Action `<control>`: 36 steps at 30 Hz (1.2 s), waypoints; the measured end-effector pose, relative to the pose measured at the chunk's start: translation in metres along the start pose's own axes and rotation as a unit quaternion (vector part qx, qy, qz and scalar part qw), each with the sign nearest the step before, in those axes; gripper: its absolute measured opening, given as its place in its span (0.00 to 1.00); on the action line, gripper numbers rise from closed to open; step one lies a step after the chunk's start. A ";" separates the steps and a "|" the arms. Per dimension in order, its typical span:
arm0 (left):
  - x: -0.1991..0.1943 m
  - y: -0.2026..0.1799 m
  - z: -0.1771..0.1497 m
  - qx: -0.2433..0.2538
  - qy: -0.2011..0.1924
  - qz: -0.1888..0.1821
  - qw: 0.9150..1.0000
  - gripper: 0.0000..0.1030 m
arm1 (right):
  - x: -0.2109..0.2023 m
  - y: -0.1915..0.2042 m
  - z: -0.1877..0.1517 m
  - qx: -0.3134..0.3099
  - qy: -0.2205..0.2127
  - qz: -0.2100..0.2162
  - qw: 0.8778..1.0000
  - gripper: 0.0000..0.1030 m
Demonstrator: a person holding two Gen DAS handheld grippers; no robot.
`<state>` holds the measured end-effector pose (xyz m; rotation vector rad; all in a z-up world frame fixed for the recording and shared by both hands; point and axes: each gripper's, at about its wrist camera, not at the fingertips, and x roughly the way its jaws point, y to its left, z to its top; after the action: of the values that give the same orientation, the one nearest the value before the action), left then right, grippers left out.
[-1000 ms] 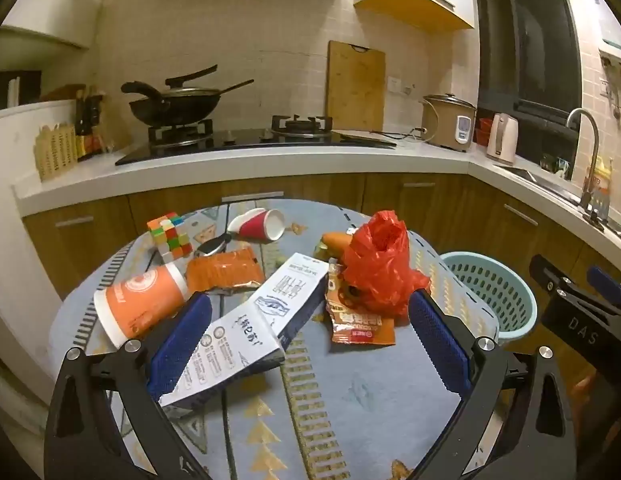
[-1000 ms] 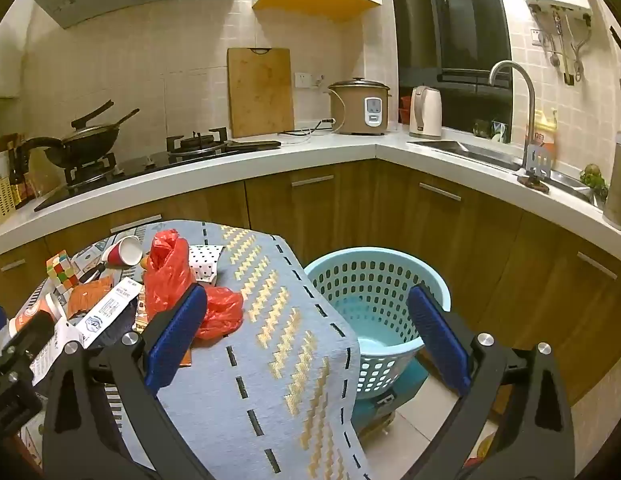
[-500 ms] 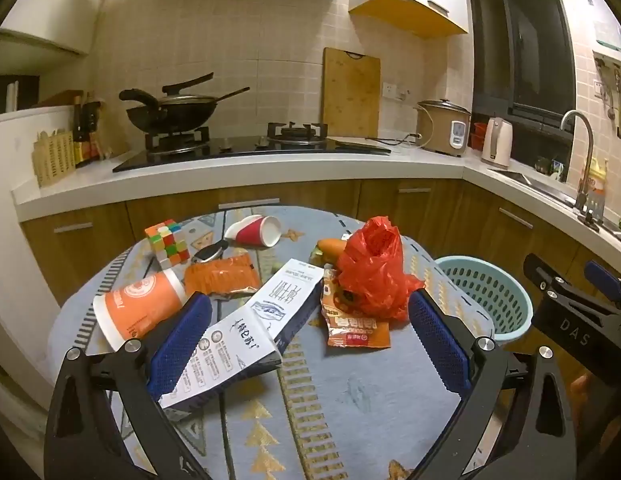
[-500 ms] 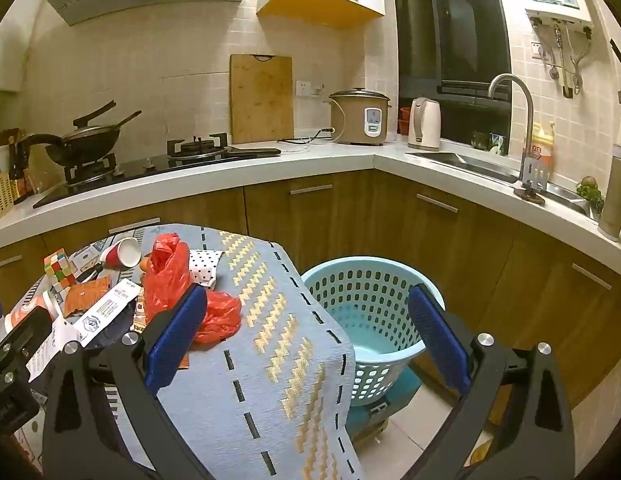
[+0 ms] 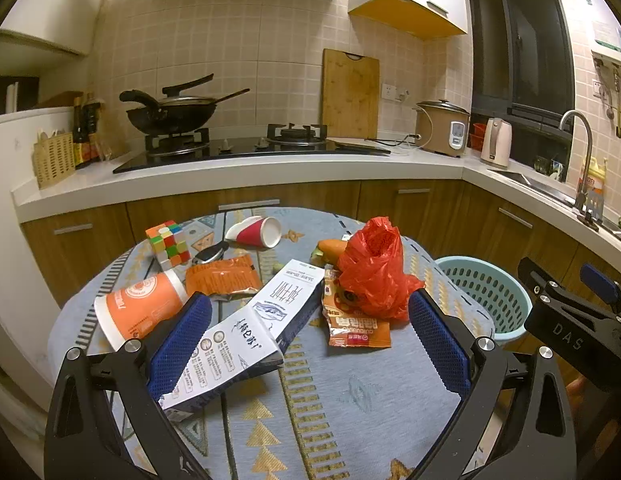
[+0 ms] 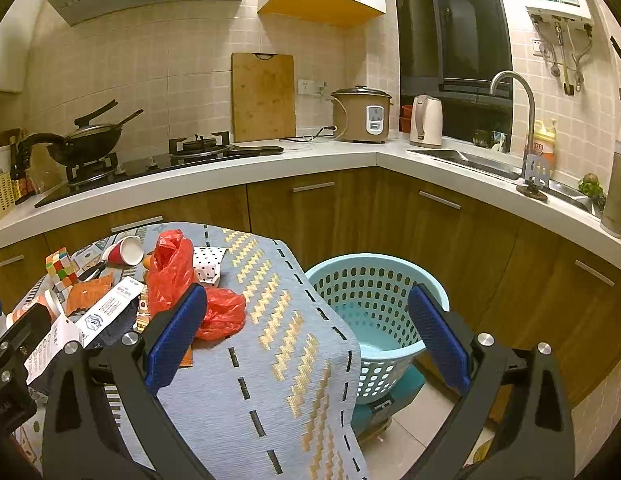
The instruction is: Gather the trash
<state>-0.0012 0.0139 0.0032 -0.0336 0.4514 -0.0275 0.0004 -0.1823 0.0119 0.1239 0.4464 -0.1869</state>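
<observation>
Both tongs, left (image 5: 308,334) & right (image 6: 306,330), spread wide w/ nothing held; teal basket (image 6: 374,276) looks empty.

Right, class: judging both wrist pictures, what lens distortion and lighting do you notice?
Left wrist view: the white kitchen countertop bows into a curve, corners black out, warm dim light. Right wrist view: same fisheye bending, and the pale blue plastic laundry basket stays sharp; no glare.

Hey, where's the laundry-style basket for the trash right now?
The light blue basket stands on the floor off the table's right edge, in front of the wooden cabinets; in the left wrist view it shows at right, beyond the red plastic bag.
</observation>
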 end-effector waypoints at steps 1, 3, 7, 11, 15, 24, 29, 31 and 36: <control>0.000 0.000 0.000 -0.001 0.000 0.000 1.000 0.93 | 0.000 0.000 0.000 0.001 0.000 0.000 1.000 0.93; 0.001 0.000 0.001 -0.002 0.000 0.001 1.000 0.93 | 0.001 -0.001 -0.001 0.003 0.000 0.000 1.000 0.93; -0.001 0.001 -0.002 0.000 0.000 0.001 1.000 0.93 | 0.003 -0.003 -0.001 0.009 0.004 0.001 1.000 0.93; -0.001 0.001 -0.001 0.000 0.001 0.000 1.000 0.93 | 0.004 -0.003 -0.002 0.008 0.006 -0.002 1.000 0.93; 0.000 0.004 -0.004 -0.002 0.001 -0.001 1.000 0.93 | 0.004 -0.003 -0.002 0.007 0.005 -0.001 1.000 0.93; 0.002 0.004 -0.004 -0.002 0.000 -0.002 1.000 0.93 | 0.004 -0.001 -0.002 0.004 0.003 -0.001 1.000 0.93; 0.000 0.007 -0.004 0.000 0.000 -0.003 1.000 0.93 | 0.004 -0.001 -0.003 0.003 0.004 -0.002 1.000 0.93; 0.001 0.006 -0.004 0.000 0.001 -0.002 1.000 0.93 | 0.004 -0.001 -0.002 0.004 0.004 -0.002 1.000 0.93; 0.001 0.005 -0.004 0.000 0.002 -0.002 1.000 0.93 | 0.004 -0.002 -0.002 0.002 0.006 -0.002 1.000 0.93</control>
<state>-0.0021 0.0183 -0.0011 -0.0338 0.4547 -0.0324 0.0029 -0.1841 0.0077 0.1283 0.4582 -0.1902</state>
